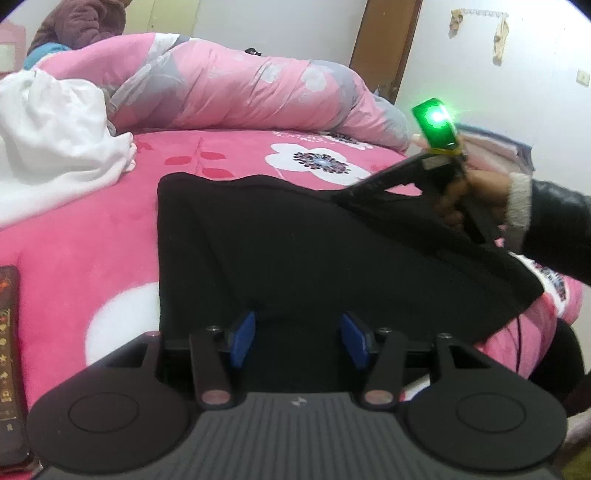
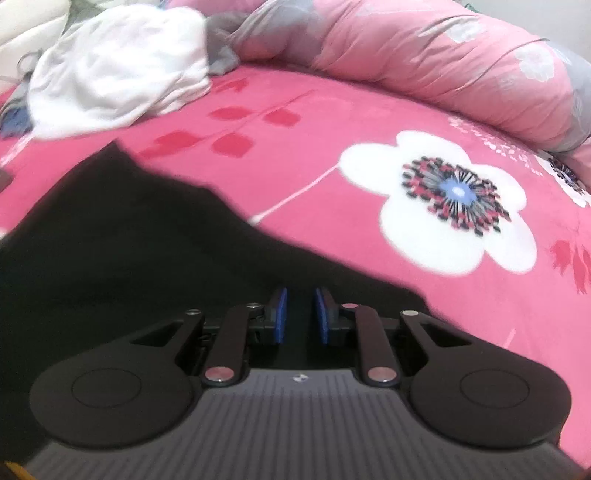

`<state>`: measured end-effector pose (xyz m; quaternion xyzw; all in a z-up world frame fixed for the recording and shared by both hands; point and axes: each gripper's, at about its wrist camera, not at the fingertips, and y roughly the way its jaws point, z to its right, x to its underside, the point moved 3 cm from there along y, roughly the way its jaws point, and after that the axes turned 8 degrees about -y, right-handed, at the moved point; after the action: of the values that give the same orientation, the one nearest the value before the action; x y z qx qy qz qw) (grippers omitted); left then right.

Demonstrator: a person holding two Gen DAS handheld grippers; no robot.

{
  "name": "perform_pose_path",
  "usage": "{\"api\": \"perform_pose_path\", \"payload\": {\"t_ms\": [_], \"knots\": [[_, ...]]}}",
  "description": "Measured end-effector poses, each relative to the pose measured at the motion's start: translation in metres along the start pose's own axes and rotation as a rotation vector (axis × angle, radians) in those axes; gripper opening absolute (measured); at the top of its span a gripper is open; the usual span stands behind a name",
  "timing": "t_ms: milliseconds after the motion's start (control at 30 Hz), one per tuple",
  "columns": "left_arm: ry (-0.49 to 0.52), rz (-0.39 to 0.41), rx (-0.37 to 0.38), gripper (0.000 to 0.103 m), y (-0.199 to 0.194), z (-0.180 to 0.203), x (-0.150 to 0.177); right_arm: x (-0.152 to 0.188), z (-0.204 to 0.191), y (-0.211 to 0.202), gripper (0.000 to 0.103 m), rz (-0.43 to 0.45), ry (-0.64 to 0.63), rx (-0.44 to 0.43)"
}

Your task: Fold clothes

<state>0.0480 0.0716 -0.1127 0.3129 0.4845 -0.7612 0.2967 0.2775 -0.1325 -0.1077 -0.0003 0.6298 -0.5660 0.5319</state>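
A black garment [image 1: 314,251] lies spread on a bed covered by a pink flowered bedspread [image 1: 92,251], with its near edge under the left tongs [image 1: 299,343]. In the left wrist view those tongs stand about half open; the blue pads [image 1: 243,343] sit apart over the dark cloth and press on nothing.

Only the left view shows the right tongs [image 1: 373,184] from outside: a hand [image 1: 476,188] in a dark sleeve with a pale cuff holds the handle at the right, a green light [image 1: 436,125] glows on top, and the tip reaches to the raised far right edge of the garment. That tip is blurred, and whether it pinches cloth cannot be told from here. This view also shows a brown door [image 1: 388,44], a white wall with hooks [image 1: 480,22], and a person in a dark purple jacket [image 1: 81,26] beyond the bed.

The right wrist view shows the right tongs [image 2: 300,314] narrow, a small gap between the pads [image 2: 280,314], with black cloth [image 2: 129,240] below and in front; nothing is visibly clamped. It shows a large white flower print [image 2: 454,206] on the bedspread clearly.

Both views show a rolled pink quilt [image 1: 240,88] along the far side and a crumpled white cloth [image 1: 55,140] at the far left. No containers show.
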Motion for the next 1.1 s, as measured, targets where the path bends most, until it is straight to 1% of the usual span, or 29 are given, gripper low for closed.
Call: {"api": "perform_pose_path", "payload": {"t_ms": [67, 167, 200, 267, 333, 367, 467, 567, 667, 733, 767, 800, 833, 900, 1000, 1100], "knots": [[-0.021, 0.003, 0.022, 0.055, -0.001, -0.004, 0.0, -0.003, 0.007, 0.0, 0.017, 0.01, 0.007, 0.037], [-0.024, 0.008, 0.036, 0.058, -0.002, -0.005, 0.001, -0.006, 0.018, -0.005, 0.018, 0.022, 0.014, 0.099], [-0.021, 0.009, 0.038, 0.06, -0.003, -0.004, 0.001, -0.008, 0.019, -0.01, 0.018, 0.043, 0.013, 0.086], [-0.019, 0.01, 0.042, 0.063, -0.004, -0.003, 0.001, -0.011, 0.011, -0.024, 0.021, 0.099, -0.009, -0.015], [-0.016, 0.012, 0.042, 0.064, -0.006, -0.002, 0.0, -0.012, 0.002, -0.03, 0.025, 0.123, -0.045, -0.11], [-0.013, 0.013, 0.039, 0.065, -0.007, -0.002, 0.0, -0.013, -0.003, -0.029, 0.027, 0.121, -0.07, -0.139], [-0.01, 0.02, 0.026, 0.065, -0.009, -0.002, -0.002, -0.015, -0.014, -0.019, 0.027, 0.087, -0.153, -0.191], [-0.008, 0.028, 0.012, 0.065, -0.012, -0.003, -0.003, -0.019, -0.024, -0.009, 0.028, 0.072, -0.226, -0.255], [-0.007, 0.032, 0.004, 0.065, -0.013, -0.004, -0.004, -0.024, -0.03, 0.001, 0.027, 0.048, -0.296, -0.247], [-0.008, 0.033, 0.003, 0.065, -0.013, -0.005, -0.004, -0.026, -0.032, 0.005, 0.025, 0.038, -0.309, -0.258], [-0.009, 0.033, 0.003, 0.065, -0.013, -0.005, -0.004, -0.026, -0.033, 0.005, 0.022, 0.033, -0.313, -0.262], [-0.01, 0.033, 0.003, 0.065, -0.012, -0.005, -0.004, -0.027, -0.033, 0.004, 0.01, 0.033, -0.318, -0.267], [-0.01, 0.033, 0.003, 0.065, -0.011, -0.005, -0.004, -0.027, -0.035, 0.002, 0.006, 0.039, -0.327, -0.259], [-0.009, 0.032, 0.004, 0.065, -0.011, -0.005, -0.004, -0.028, -0.038, -0.002, 0.003, 0.054, -0.35, -0.229], [-0.008, 0.03, 0.006, 0.065, -0.01, -0.006, -0.003, -0.03, -0.038, -0.01, 0.0, 0.087, -0.35, -0.205], [-0.01, 0.03, 0.006, 0.065, -0.01, -0.006, -0.003, -0.032, -0.037, -0.013, 0.0, 0.101, -0.344, -0.197]]}}
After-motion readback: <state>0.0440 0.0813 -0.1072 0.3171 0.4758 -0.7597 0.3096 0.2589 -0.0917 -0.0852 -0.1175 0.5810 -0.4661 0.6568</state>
